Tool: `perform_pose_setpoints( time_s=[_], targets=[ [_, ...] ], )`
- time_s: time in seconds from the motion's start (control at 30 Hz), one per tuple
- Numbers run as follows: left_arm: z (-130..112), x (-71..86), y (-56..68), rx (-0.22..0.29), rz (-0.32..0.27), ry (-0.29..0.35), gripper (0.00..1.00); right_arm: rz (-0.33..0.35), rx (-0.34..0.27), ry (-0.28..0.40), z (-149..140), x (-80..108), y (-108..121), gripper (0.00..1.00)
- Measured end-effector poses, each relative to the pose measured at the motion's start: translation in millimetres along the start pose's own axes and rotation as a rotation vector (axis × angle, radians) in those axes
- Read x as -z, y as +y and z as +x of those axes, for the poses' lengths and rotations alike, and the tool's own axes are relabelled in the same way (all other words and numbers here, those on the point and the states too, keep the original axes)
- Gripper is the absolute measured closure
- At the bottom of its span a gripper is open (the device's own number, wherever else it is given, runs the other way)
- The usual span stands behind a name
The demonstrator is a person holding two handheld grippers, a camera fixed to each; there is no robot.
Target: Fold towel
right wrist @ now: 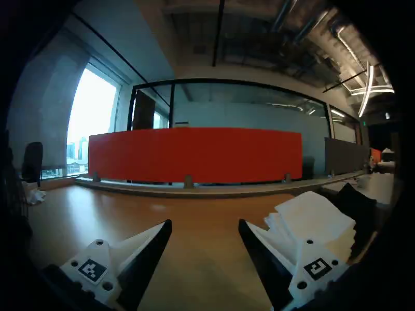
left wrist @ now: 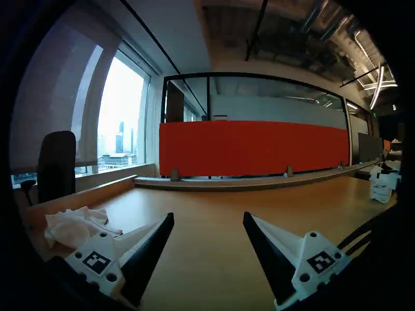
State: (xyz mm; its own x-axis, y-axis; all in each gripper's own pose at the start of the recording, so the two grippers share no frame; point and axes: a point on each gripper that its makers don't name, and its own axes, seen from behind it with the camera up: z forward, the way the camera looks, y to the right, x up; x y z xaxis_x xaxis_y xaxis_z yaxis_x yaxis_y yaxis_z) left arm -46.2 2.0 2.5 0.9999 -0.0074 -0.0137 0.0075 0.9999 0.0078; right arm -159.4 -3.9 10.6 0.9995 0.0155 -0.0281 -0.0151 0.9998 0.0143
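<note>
A crumpled cream towel [left wrist: 75,225] lies on the wooden table [left wrist: 218,207] at the near left of the left gripper view, just beyond the left finger. My left gripper [left wrist: 207,230] is open, low over the table, with nothing between its fingers. In the right gripper view a stack of folded white towels [right wrist: 316,217] sits at the right, behind the right finger. My right gripper [right wrist: 205,236] is open over bare wood. Far left in that view a small crumpled cloth [right wrist: 35,196] rests near the table's end.
A red divider panel [left wrist: 254,147] runs along the table's far edge, also seen as the red divider panel [right wrist: 194,154]. A dark office chair [left wrist: 56,166] stands by the window at the left. White items [left wrist: 383,184] sit at the far right of the table.
</note>
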Motion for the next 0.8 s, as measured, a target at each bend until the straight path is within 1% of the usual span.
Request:
perform_pose_setpoints(
  time_s=[0.8],
  targets=[
    [2.0, 0.2, 0.1, 0.000, 0.000, -0.001, 0.01, 0.001, 0.000, -0.001, 0.2, -0.8, -0.2, 0.00]
  ],
)
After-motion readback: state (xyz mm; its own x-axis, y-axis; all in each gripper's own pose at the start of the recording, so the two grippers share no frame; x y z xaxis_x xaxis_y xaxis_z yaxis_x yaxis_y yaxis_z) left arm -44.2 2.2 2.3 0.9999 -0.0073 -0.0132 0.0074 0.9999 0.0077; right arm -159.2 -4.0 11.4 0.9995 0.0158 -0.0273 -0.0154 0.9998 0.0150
